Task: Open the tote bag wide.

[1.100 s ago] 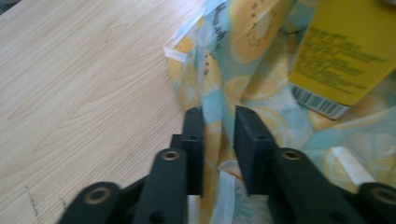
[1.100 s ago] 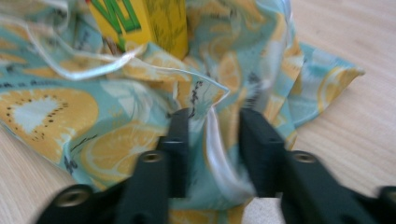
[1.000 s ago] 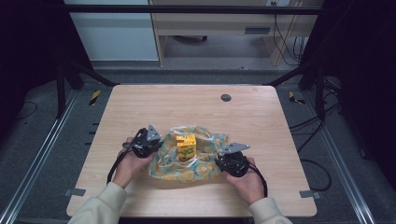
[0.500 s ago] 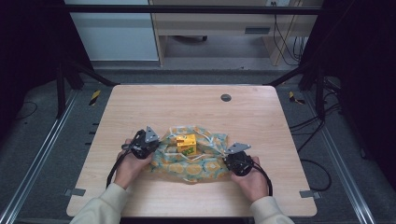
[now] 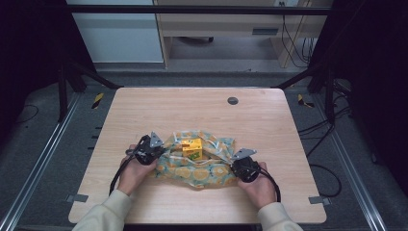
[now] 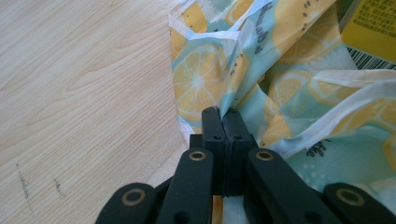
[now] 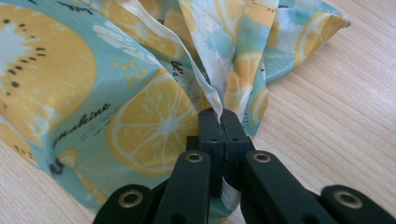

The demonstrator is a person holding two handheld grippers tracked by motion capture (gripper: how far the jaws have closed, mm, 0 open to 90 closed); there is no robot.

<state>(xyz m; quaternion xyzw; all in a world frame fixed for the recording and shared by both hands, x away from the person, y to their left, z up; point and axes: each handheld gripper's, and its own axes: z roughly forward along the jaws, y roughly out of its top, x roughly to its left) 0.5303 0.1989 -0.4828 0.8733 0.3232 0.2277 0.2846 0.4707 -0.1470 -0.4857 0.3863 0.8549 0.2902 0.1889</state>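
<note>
Lemon-print bag [image 5: 197,166] stretched between left hand-held gripper [image 5: 153,150], right hand-held gripper [image 5: 239,161].

1. I count one table [image 5: 269,125], light wood.
2. One lemon-print bag [image 5: 202,171] lies on it.
3. One yellow carton [image 5: 192,148] sits in the bag.
4. Two grippers: the left gripper [image 5: 155,150] and the right gripper [image 5: 239,163], one at each side of the bag.
5. Two hands: the left hand [image 5: 131,173] and the right hand [image 5: 260,185].
6. One dark round cap [image 5: 233,100] is set in the tabletop.
</note>
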